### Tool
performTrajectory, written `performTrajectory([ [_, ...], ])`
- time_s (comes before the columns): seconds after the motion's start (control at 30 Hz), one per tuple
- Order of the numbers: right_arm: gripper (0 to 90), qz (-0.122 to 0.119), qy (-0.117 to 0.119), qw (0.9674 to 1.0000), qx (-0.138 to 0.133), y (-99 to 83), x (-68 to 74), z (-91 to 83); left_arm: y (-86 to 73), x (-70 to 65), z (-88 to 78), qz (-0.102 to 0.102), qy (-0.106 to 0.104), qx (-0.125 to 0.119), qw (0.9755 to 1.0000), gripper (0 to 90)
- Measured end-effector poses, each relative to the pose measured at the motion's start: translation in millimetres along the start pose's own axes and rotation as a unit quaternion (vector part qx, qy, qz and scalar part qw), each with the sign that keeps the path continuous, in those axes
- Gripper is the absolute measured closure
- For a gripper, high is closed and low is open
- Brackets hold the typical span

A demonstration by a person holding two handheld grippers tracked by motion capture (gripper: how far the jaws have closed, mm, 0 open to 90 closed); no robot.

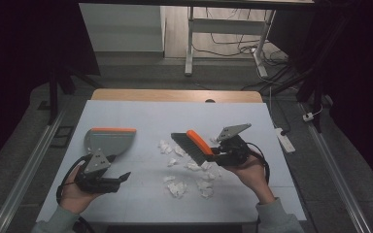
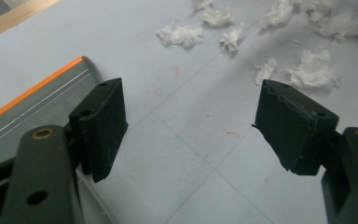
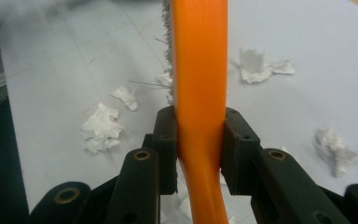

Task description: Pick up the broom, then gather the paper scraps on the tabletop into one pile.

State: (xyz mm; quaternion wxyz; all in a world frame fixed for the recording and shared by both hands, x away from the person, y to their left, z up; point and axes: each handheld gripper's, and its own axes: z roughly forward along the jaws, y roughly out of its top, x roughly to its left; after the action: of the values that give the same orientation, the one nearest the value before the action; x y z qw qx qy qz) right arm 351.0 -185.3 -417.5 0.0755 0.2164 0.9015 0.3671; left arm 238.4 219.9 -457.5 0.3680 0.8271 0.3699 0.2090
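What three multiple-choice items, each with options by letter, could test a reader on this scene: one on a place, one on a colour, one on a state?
1. Where does the dustpan lie?
A. left part of the table
B. on the floor
C. on the paper scraps

2. What colour is the brush handle?
A. blue
B. orange
C. white

3. How is the left gripper?
A. shut on the dustpan
B. shut on a scrap
C. open

Answers: 1 A, it rests flat near the left hand, apart from the paper scraps. 2 B, the right gripper clamps an orange handle. 3 C, its jaws stand wide apart over bare table.
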Motion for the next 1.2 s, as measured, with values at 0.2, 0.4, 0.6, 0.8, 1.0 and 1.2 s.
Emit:
performTrajectory([
  [0.2,70.2,0.016,-0.02,0.9997,-0.004,0.5,-11.4,-6.4,-1.5,7.5,6.2,-0.017,-0.01,-0.011,0.9998,26.6],
  [0.4,70.2,0.026,-0.047,0.9984,0.017,10.9,-35.5,-7.3,-1.4,11.3,13.9,-0.025,-0.017,-0.01,0.9995,26.5],
  [0.6,70.2,0.03,-0.088,0.9931,0.071,22.4,-70.1,3.4,-1.0,11.1,24.6,-0.03,-0.029,-0.002,0.9991,26.5],
  [0.8,70.1,0.039,-0.104,0.9862,0.123,25.4,-94.2,26.5,1.1,7.1,33.2,-0.029,-0.044,-0.006,0.9986,27.4],
  [1.0,70.1,0.015,-0.121,0.9777,0.171,41.9,-103.3,51.2,-5.7,6.1,32.1,-0.028,-0.033,0.007,0.999,28.3],
  [1.2,70.1,-0.013,-0.14,0.9674,0.211,66.3,-112.2,80.6,-12.9,7.8,29.2,-0.04,-0.032,0.006,0.9987,28.2],
])
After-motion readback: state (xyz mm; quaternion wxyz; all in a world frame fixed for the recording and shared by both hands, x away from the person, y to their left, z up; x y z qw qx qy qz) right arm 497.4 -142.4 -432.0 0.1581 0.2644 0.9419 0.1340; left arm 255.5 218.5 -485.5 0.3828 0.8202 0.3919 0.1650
